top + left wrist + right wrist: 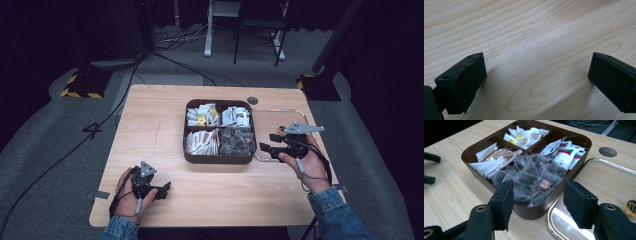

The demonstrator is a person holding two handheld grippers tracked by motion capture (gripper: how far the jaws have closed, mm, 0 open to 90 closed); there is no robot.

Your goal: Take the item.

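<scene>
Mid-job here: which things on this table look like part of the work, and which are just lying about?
Likely part of the job:
- brown divided box
- clear pyramid tea bags, nearest the open right gripper
- clear lid beside the box

Just there:
- open left gripper, over bare table
- floor cables

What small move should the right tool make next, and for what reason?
Probably ease the right tool forward and down into the near compartment of the brown box. Its jaws stand open, aimed at the clear mesh tea bags there, and nothing is between them yet.
</scene>
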